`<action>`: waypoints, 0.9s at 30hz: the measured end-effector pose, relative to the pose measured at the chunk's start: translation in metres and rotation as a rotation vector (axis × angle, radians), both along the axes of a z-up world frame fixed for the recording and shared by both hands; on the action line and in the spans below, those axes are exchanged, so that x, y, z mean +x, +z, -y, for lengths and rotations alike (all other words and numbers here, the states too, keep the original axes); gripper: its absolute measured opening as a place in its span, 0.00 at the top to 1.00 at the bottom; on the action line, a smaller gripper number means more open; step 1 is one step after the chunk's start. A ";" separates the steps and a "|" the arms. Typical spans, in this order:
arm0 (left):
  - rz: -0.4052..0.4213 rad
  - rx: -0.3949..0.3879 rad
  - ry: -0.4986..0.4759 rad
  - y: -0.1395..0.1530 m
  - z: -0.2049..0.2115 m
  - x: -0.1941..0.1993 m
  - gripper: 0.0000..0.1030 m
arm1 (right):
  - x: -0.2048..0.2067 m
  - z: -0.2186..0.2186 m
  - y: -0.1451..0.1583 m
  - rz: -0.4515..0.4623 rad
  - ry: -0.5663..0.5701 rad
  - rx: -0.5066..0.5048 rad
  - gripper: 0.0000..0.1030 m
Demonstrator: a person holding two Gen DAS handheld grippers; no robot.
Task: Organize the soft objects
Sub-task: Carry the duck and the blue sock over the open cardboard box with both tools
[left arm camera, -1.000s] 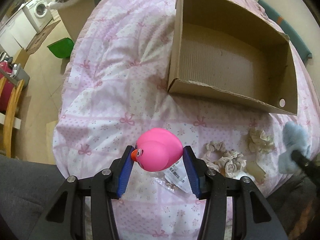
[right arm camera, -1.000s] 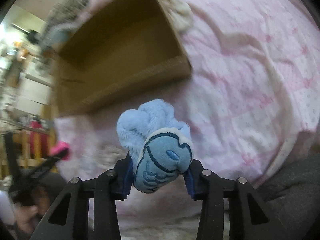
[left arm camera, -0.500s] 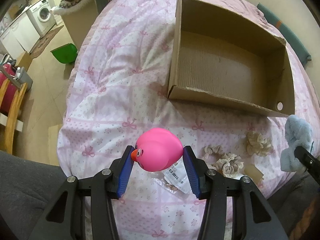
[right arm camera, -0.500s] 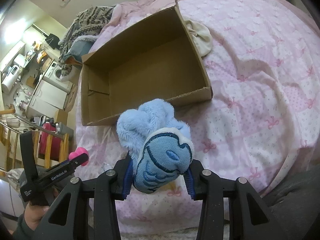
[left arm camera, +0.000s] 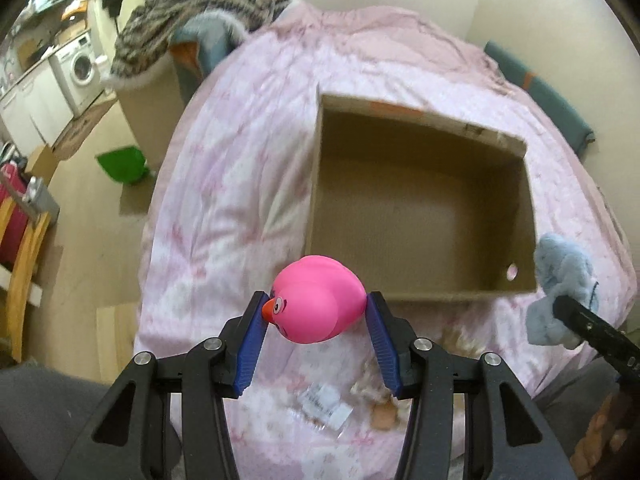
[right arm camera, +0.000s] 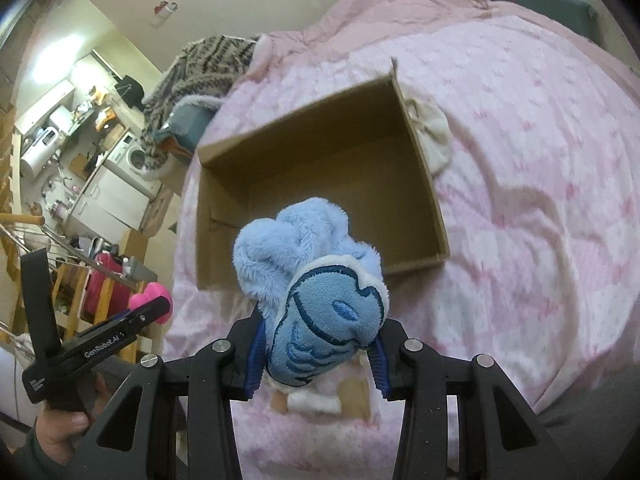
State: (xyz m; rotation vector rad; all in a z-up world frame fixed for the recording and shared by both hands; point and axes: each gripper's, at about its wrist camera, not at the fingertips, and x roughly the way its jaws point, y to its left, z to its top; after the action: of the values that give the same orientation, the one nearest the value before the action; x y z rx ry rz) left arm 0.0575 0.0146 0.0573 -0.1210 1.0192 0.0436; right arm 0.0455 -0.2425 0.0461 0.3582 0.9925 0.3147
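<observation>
My left gripper (left arm camera: 316, 336) is shut on a pink soft duck (left arm camera: 318, 304) and holds it above the bed, just short of the near wall of an open, empty cardboard box (left arm camera: 420, 216). My right gripper (right arm camera: 318, 354) is shut on a light blue plush toy (right arm camera: 320, 300) and holds it in front of the same box (right arm camera: 320, 184). The blue plush toy also shows at the right edge of the left wrist view (left arm camera: 560, 284). The left gripper with the duck shows at the left of the right wrist view (right arm camera: 150, 306).
The box lies on a pink quilted bed (left arm camera: 240, 184). Scrunchies and a plastic packet (left arm camera: 324, 404) lie on the quilt under the grippers. A cream cloth (right arm camera: 432, 136) lies beside the box. A striped blanket (left arm camera: 192, 28) is piled past the bed. A green bin (left arm camera: 120, 164) stands on the floor.
Both grippers have risen and moved toward the box, each still holding its toy. The box now lies closer, directly beyond both toys.
</observation>
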 end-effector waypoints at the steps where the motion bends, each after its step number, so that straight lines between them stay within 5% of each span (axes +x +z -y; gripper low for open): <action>1: 0.013 0.000 -0.006 0.005 0.001 0.004 0.55 | 0.004 -0.001 0.004 0.008 0.000 -0.001 0.56; 10: 0.062 0.032 -0.033 0.017 0.016 0.046 0.55 | 0.044 -0.004 0.019 0.065 0.003 -0.017 0.56; 16: 0.070 0.049 -0.056 -0.003 0.025 0.070 0.55 | 0.063 -0.001 0.007 0.160 -0.018 -0.045 0.54; 27: 0.050 0.024 -0.060 -0.045 0.028 0.081 0.55 | 0.082 -0.001 -0.038 0.047 -0.030 -0.097 0.53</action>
State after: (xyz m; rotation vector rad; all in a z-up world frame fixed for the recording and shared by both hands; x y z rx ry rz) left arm 0.1385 -0.0139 0.0126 -0.0697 0.9720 -0.0016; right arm 0.1273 -0.2416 0.0085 0.2760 0.9523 0.2457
